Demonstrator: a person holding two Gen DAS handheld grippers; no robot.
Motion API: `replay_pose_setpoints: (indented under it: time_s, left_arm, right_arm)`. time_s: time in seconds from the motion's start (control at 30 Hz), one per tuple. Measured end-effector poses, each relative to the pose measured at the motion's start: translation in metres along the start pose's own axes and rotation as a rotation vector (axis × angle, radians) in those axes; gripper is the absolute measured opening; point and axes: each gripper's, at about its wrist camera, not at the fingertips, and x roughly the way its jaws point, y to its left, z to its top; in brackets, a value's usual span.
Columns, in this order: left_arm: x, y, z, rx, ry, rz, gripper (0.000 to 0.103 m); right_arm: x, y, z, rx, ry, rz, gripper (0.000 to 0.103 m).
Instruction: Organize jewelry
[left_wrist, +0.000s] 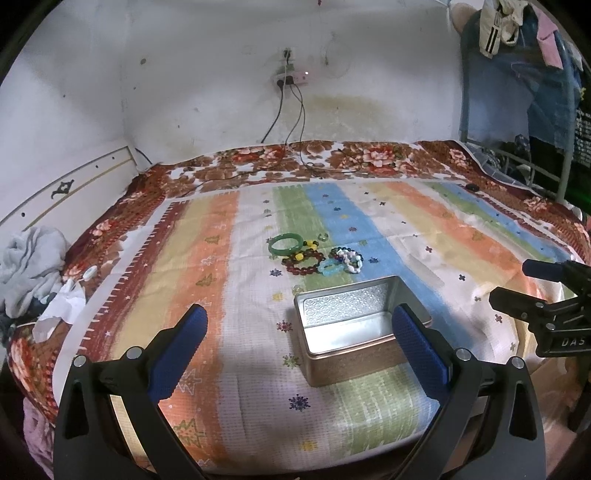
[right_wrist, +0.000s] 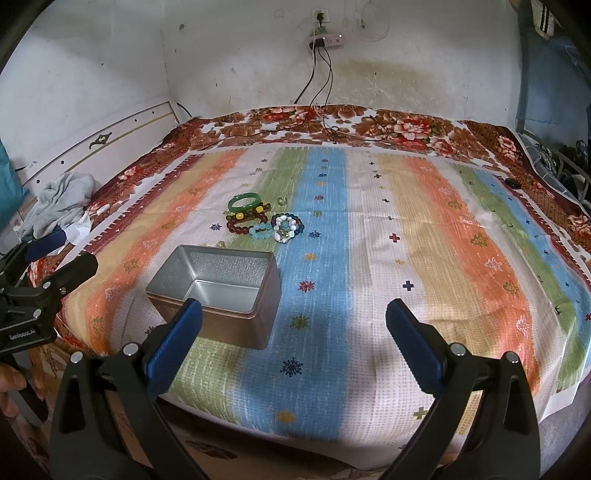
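An open, empty metal tin (left_wrist: 351, 325) (right_wrist: 221, 288) sits on the striped bed cover. Just beyond it lies a cluster of jewelry: a green bangle (left_wrist: 286, 244) (right_wrist: 245, 202), a dark red bead bracelet (left_wrist: 303, 263) (right_wrist: 240, 223), a light blue bead bracelet (left_wrist: 330, 268) (right_wrist: 261, 231), a white and dark bead bracelet (left_wrist: 349, 258) (right_wrist: 287, 225) and a small green ring (left_wrist: 323, 237) (right_wrist: 282, 200). My left gripper (left_wrist: 300, 317) is open near the bed's front edge, its right finger in front of the tin. My right gripper (right_wrist: 294, 310) is open too, right of the tin. Neither holds anything.
A striped cover (right_wrist: 369, 240) lies over a floral blanket (left_wrist: 295, 162) on the bed. Cables (right_wrist: 325, 107) trail from a wall socket onto the far side. Crumpled grey cloth (left_wrist: 29, 266) and white paper (left_wrist: 62, 302) lie at the left; clothes (left_wrist: 535, 55) hang at the right.
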Motion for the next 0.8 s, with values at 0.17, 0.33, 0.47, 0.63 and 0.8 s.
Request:
replay_pose_setpoints:
  time_s: [0.17,0.33,0.47,0.63,0.8]
  left_arm:
    - [0.0007,-0.0009,-0.0017,0.000,0.009,0.008,0.097]
    - [0.0033,-0.0021,-0.0024,0.009,0.024,0.018,0.097]
    - [0.0034,-0.0017,-0.0023,0.008,0.025,0.020,0.097]
    - [0.0041,0.0004,-0.0023,0.000,0.030,0.023,0.097]
    - [0.0044,0.0019,-0.0032,-0.002,0.036,0.025,0.097]
  right_arm:
    - [0.0003,0.0004,0.0030,0.000,0.002,-0.001,0.098]
    - [-0.0004,0.0010,-0.0038,-0.002,0.005,0.002,0.098]
    - [-0.0013,0.0018,-0.0054,0.002,0.006,0.002,0.098]
    - [0.0055,-0.0032,-0.0038,0.013,0.014,0.015,0.098]
    - [0.0052,-0.0025,-0.0015,0.013,0.018,0.016,0.098]
